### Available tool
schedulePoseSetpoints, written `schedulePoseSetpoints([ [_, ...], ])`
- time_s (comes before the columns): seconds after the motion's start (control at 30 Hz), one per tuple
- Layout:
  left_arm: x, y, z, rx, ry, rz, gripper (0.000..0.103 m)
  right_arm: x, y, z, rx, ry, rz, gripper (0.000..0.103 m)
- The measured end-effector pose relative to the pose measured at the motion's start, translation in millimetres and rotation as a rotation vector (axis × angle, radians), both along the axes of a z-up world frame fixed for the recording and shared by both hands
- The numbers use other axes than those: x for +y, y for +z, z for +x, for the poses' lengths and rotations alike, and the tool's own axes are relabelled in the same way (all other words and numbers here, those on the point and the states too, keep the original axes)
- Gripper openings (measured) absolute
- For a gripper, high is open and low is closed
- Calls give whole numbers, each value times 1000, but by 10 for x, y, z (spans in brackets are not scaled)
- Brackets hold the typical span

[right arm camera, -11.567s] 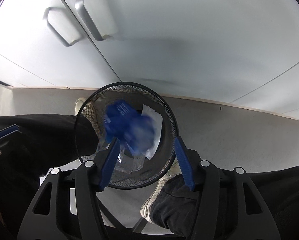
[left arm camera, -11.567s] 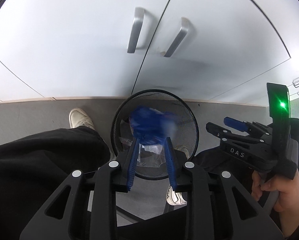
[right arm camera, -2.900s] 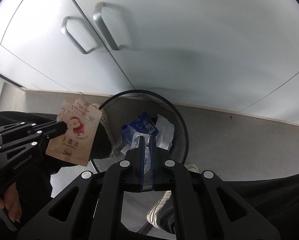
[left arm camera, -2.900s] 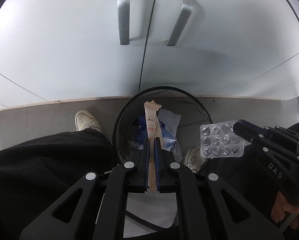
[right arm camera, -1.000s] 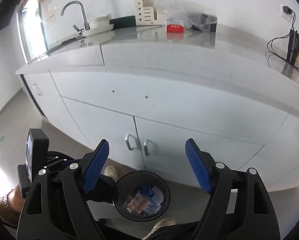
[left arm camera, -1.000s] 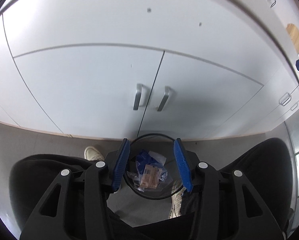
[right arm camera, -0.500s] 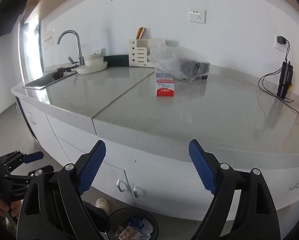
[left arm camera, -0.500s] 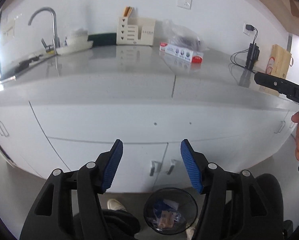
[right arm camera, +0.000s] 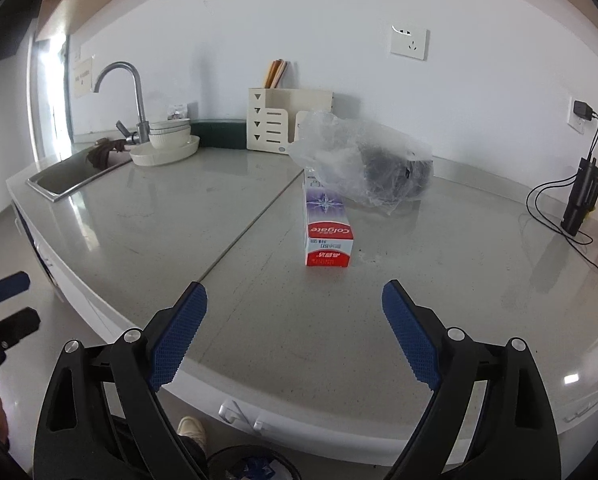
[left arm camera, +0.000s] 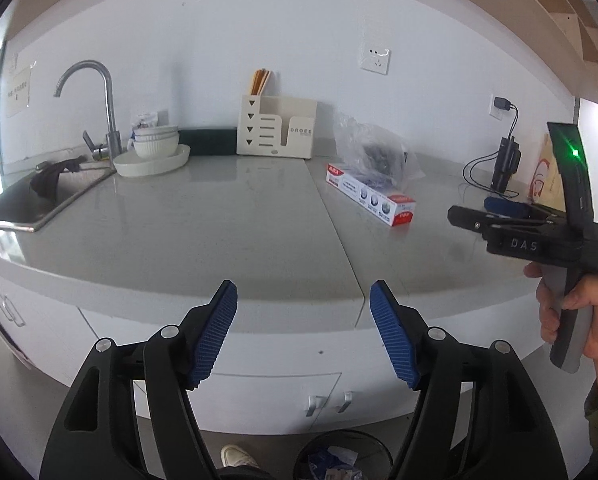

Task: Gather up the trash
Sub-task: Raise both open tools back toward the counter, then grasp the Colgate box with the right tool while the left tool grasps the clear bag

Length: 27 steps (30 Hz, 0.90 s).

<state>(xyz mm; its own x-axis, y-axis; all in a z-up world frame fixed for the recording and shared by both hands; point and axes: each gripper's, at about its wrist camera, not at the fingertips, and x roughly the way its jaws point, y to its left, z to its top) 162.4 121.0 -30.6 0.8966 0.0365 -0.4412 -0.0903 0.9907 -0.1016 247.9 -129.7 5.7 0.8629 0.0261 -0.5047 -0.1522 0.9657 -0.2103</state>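
Two grippers, left gripper (left arm camera: 303,330) and right gripper (right arm camera: 295,332), have just been opening, jaws spread, nothing between. Risk: red-and-white toothpaste carton (right arm camera: 327,229) dead ahead of right jaws touches crinkly clear plastic bag (right arm camera: 363,164); grab could drag both.

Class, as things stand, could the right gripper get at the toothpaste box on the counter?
Probably yes: the right gripper is open and empty, the toothpaste box lies straight ahead, and only bare counter lies between.
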Motion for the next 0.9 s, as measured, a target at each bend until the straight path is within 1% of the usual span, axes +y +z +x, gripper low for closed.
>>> schedulePoseSetpoints([
  [0.07, 44, 116, 53, -20, 2, 5, 73, -15, 21, 141, 14, -15, 4, 90],
  [0.13, 88, 231, 131, -32, 3, 5, 73, -40, 28, 290, 30, -26, 9, 90],
  [0.33, 170, 424, 310, -64, 6, 9, 76, -54, -71, 702, 98, -63, -44, 90],
  [0.5, 254, 381, 493, -39, 0, -31, 76, -69, -109, 1013, 133, -85, -48, 90],
  [0.67, 248, 271, 612, -8, -19, -32, 76, -78, -292, 1347, 204, -93, -51, 90],
  [0.77, 259, 226, 654, 5, -14, -31, 76, -94, -375, 1459, 227, -98, -46, 90],
  [0.8, 260, 208, 674, 11, -13, -29, 76, -98, -400, 1490, 238, -98, -41, 86],
  [0.83, 260, 192, 693, 18, -12, -25, 76, -103, -411, 1517, 251, -94, -35, 77],
  [0.9, 260, 167, 740, 28, -8, -17, 76, -121, -413, 1557, 259, -91, -21, 73],
])
